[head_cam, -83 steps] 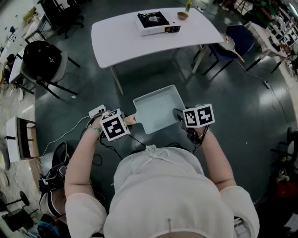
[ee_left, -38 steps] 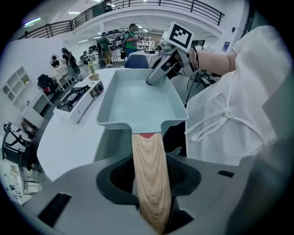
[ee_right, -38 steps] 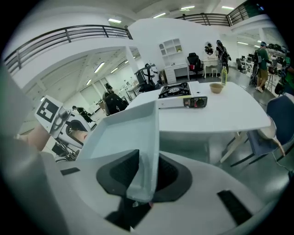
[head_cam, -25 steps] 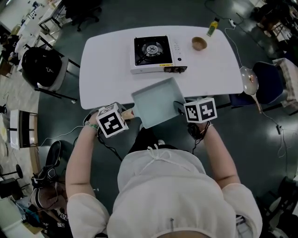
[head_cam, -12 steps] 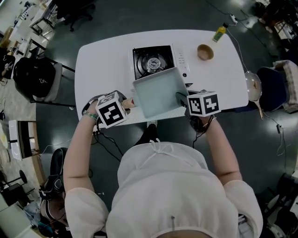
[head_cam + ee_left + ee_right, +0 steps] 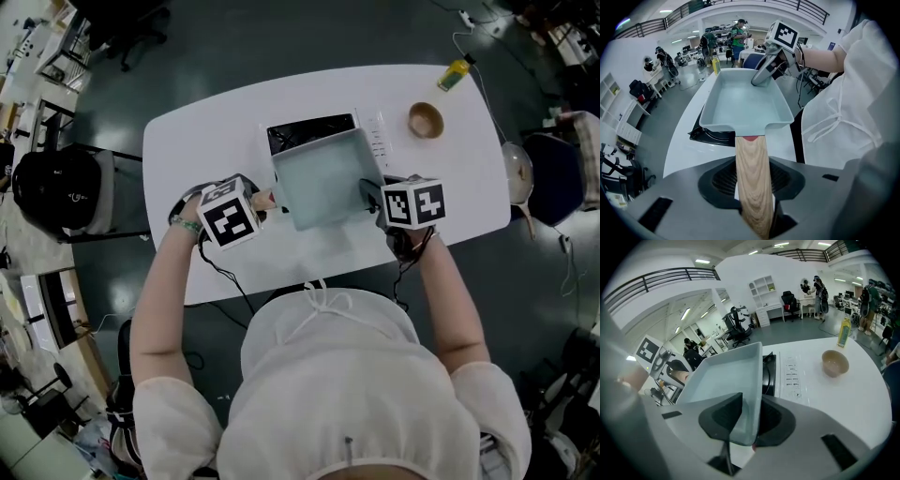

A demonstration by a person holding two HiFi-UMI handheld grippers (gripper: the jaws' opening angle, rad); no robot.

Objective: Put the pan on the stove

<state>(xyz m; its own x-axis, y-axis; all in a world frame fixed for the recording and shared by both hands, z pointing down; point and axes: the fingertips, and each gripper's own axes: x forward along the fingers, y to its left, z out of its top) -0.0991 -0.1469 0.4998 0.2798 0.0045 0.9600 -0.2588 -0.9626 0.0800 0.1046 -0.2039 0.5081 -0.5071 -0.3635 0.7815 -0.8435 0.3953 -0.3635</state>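
- My left gripper (image 6: 751,204) is clenched on the pan's wooden handle (image 6: 752,173), which runs straight out between the jaws toward 12 o'clock.
- My right gripper (image 6: 744,420) pinches the pan's side wall, one jaw inside and one outside.
- The pan (image 6: 323,187) hangs between the two grippers, my left one at its 9 o'clock and my right one at its 3 o'clock in the head view. It looks to be held above the stove (image 6: 311,125), not resting on it.
- A black strip of the stove top shows past the pan's rim at 12 o'clock, so I judge the pan sits a little short of centre. I should carry it slightly farther toward 12 o'clock before lowering.
- Both hands should sink together so the base stays level and lands flat on the burner supports.
- The handle should stay pointing off the stove's side, clear of the control strip (image 6: 793,376).
- I should release the wall pinch only once the pan is bearing on the stove, then let go of the handle.
- The bowl (image 6: 425,119) at the pan's 2 o'clock is well apart on the table (image 6: 202,141).
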